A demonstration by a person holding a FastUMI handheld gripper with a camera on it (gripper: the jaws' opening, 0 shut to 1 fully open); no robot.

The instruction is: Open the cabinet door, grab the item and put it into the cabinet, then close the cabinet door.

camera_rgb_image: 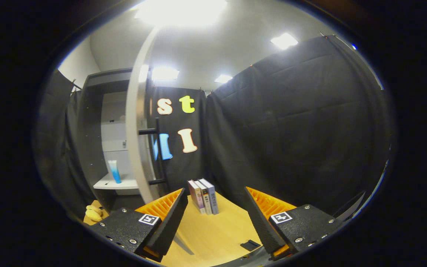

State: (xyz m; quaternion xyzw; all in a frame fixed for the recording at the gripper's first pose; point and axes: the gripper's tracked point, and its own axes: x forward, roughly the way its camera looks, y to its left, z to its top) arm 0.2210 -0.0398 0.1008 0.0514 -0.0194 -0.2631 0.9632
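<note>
Gripper: jaws wide, holding nothing; three books upright on table beyond fingers; one tube on shelf in cabinet, door open.

A staged recording booth, not a real home: walls are formed by black cloth hung from rails, lit by ceiling light panels. Household props are set out: a grey cabinet w/ door swung open, a tube on its shelf, books stood on a wooden table.
</note>
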